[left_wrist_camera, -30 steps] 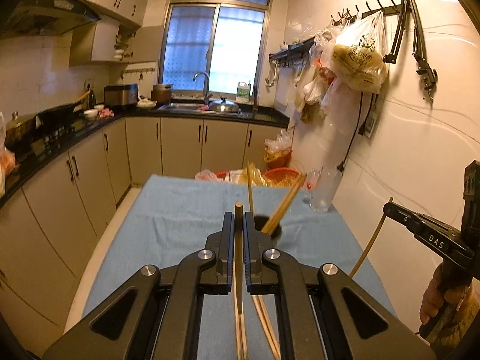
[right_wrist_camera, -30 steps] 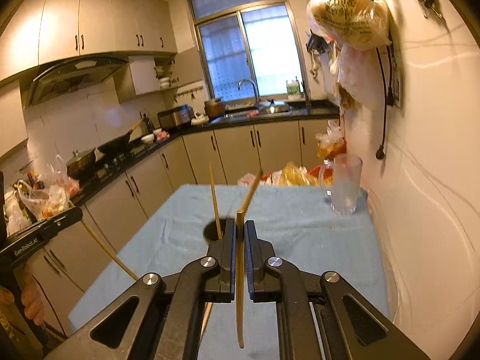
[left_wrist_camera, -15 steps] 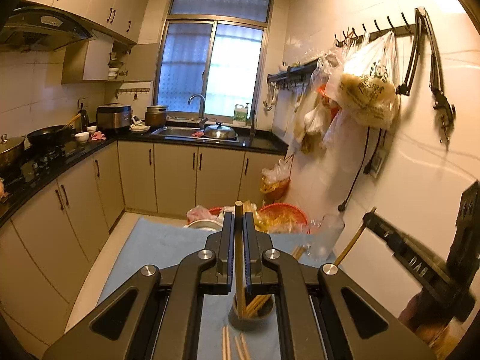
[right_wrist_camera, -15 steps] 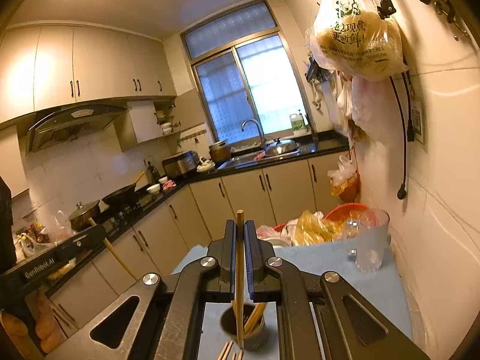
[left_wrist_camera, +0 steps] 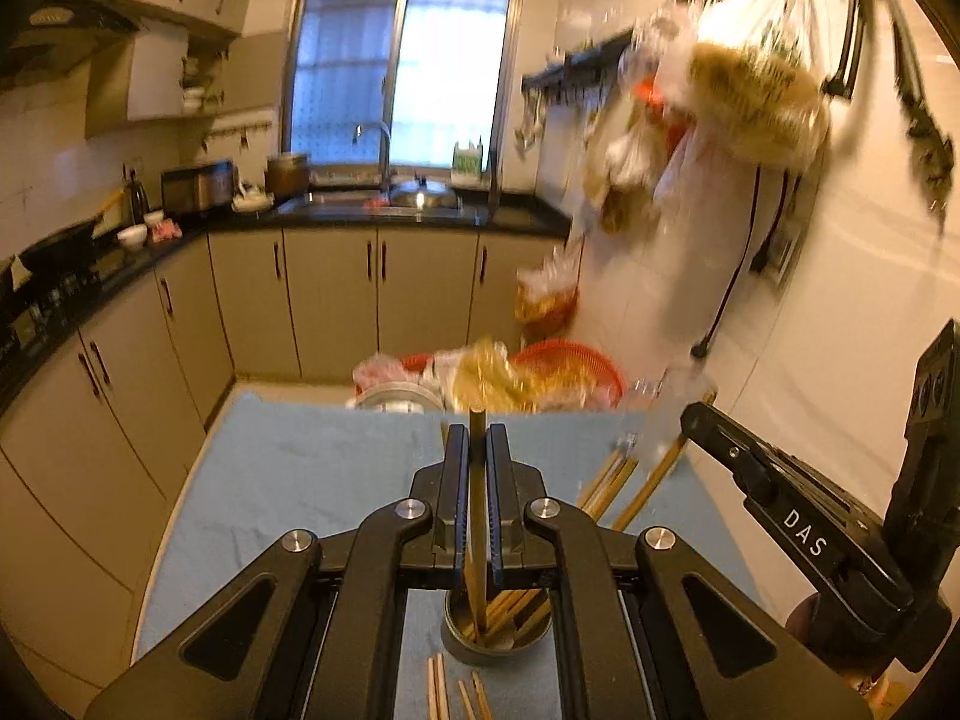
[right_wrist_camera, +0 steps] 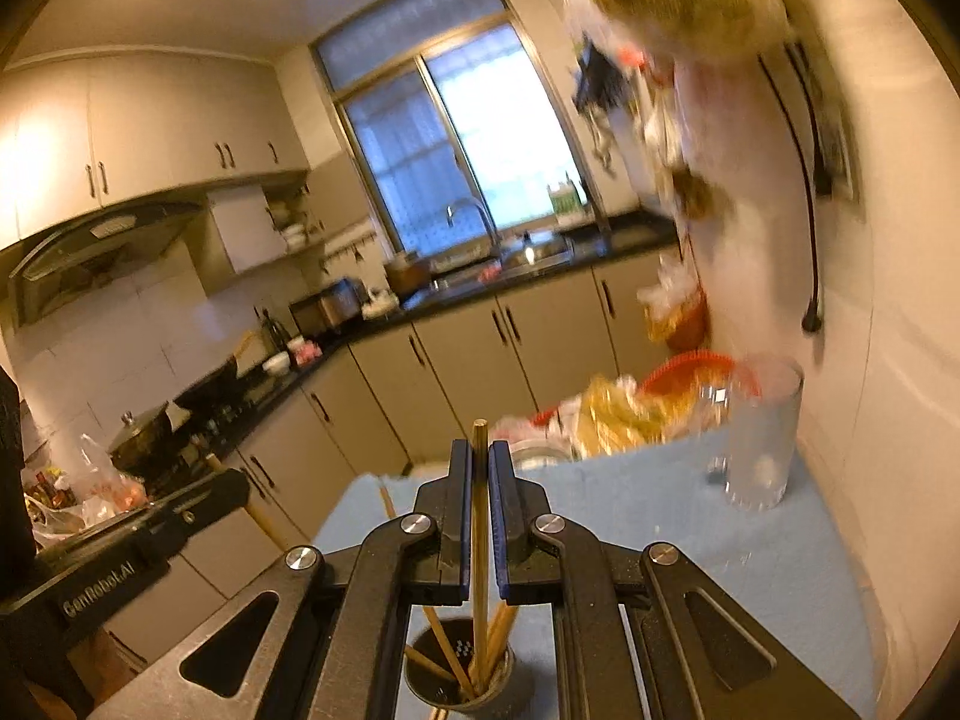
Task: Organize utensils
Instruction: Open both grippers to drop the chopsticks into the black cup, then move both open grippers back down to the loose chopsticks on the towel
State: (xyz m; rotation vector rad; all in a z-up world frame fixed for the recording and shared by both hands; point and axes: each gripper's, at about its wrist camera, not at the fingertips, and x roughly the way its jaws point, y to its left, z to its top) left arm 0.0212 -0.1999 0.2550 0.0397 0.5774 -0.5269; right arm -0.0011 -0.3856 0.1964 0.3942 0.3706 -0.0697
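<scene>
My left gripper (left_wrist_camera: 477, 450) is shut on one wooden chopstick (left_wrist_camera: 477, 516), held upright with its lower end inside the round metal utensil holder (left_wrist_camera: 480, 645) on the blue tablecloth. Several chopsticks lean in that holder. My right gripper (right_wrist_camera: 480, 468) is shut on another chopstick (right_wrist_camera: 479, 540), upright, its lower end inside the same holder (right_wrist_camera: 462, 684). The right gripper shows at right in the left wrist view (left_wrist_camera: 696, 420). The left gripper shows at left in the right wrist view (right_wrist_camera: 234, 483). Loose chopsticks (left_wrist_camera: 441, 690) lie on the cloth in front of the holder.
A clear glass (right_wrist_camera: 759, 438) stands at the table's right side near the wall. A red basket (left_wrist_camera: 570, 366) and food bags (left_wrist_camera: 486, 375) sit at the table's far edge. Bags hang from wall hooks (left_wrist_camera: 744, 84). Cabinets and counter run left and behind.
Both grippers rose and tilted upright over the holder. Both chopsticks now stand with their lower ends in the holder. The views are blurred from motion.
</scene>
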